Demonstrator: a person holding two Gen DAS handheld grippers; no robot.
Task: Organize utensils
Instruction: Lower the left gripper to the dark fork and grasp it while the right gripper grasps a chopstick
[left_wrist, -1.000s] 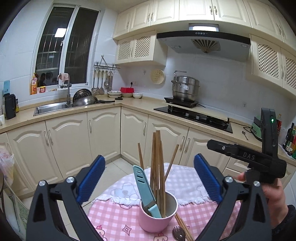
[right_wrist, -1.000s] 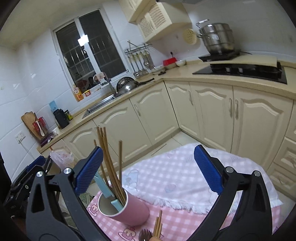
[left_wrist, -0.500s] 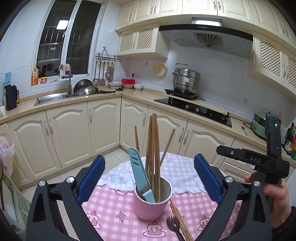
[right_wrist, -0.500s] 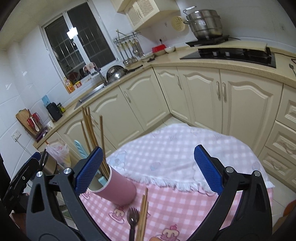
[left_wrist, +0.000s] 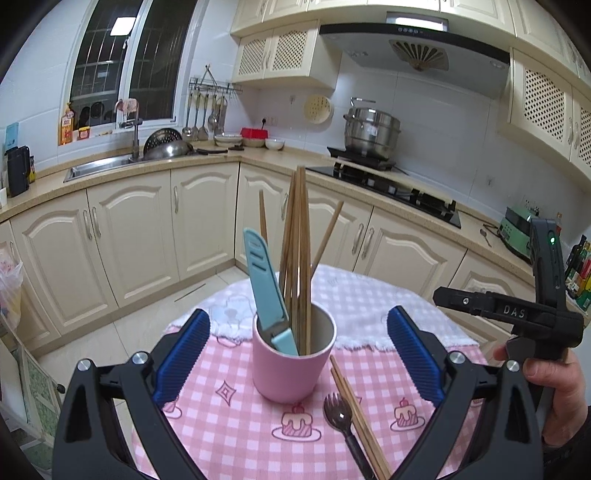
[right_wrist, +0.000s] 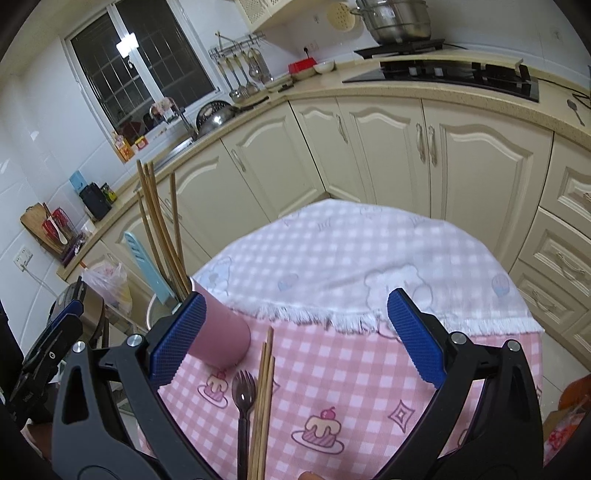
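Utensils are gathered mostly in a pink cup (left_wrist: 293, 363) that stands upright on a round table covered by a pink checked cloth (left_wrist: 229, 417) with cake motifs. Inside the cup a bundle of wooden chopsticks (left_wrist: 297, 258) is held upright, two of them leaning outward, and a light blue sheathed tool (left_wrist: 267, 291) is propped against the cup's near rim. On the cloth just beside the cup's base, a loose pair of chopsticks (left_wrist: 356, 410) is laid, with a dark spork (left_wrist: 341, 417) lying alongside and touching it, its tines toward the cup.

The left gripper (left_wrist: 297, 354) is held wide open and empty, its blue pads (left_wrist: 183, 356) spread to either side of the cup without touching it. The right gripper (right_wrist: 295, 339) is likewise spread wide and empty; in its view the cup (right_wrist: 221, 341) is seen partly behind its left pad, while the spork (right_wrist: 243, 402) and the loose chopsticks (right_wrist: 263, 398) lie between the fingers, lower on the cloth. In the left wrist view the right gripper's body is seen at the right edge, gripped by a hand (left_wrist: 554, 402).

A white fringed cloth (right_wrist: 354, 266) is spread over the far half of the table. Behind it, cream cabinets (left_wrist: 133, 236), a sink (left_wrist: 99, 168) and a steel pot (left_wrist: 371, 131) on the hob are visible.
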